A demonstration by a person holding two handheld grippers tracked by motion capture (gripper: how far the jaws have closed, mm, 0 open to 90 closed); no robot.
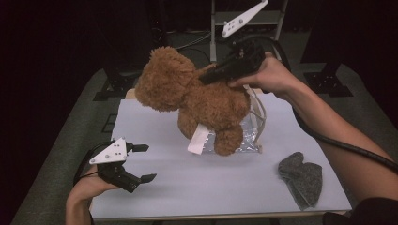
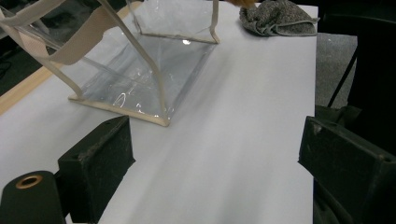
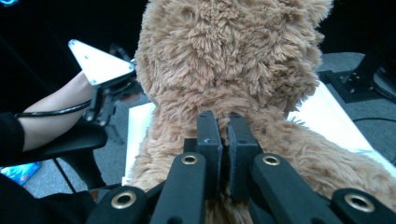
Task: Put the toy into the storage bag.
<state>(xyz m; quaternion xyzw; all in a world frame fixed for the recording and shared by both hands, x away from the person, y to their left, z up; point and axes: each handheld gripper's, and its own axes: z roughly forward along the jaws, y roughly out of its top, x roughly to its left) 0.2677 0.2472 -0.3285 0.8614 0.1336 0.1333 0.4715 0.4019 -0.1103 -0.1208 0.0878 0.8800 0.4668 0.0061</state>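
Note:
A brown teddy bear (image 1: pixel 197 96) hangs in the air above the white table (image 1: pixel 187 183), its legs dangling over a clear plastic bag (image 1: pixel 251 124) with beige trim. My right gripper (image 1: pixel 209 76) is shut on the fur of the bear's back; in the right gripper view its jaws pinch the fur (image 3: pixel 223 126) just below the head (image 3: pixel 229 46). My left gripper (image 1: pixel 143 161) rests open near the table's front left, nothing between its fingers. The left gripper view looks past its wide-apart jaws at the clear bag (image 2: pixel 140 70).
A grey knitted cloth (image 1: pixel 301 177) lies at the table's front right, also in the left gripper view (image 2: pixel 278 17). Dark stands and a metal frame (image 1: pixel 244 28) rise behind the table. Grey floor surrounds it.

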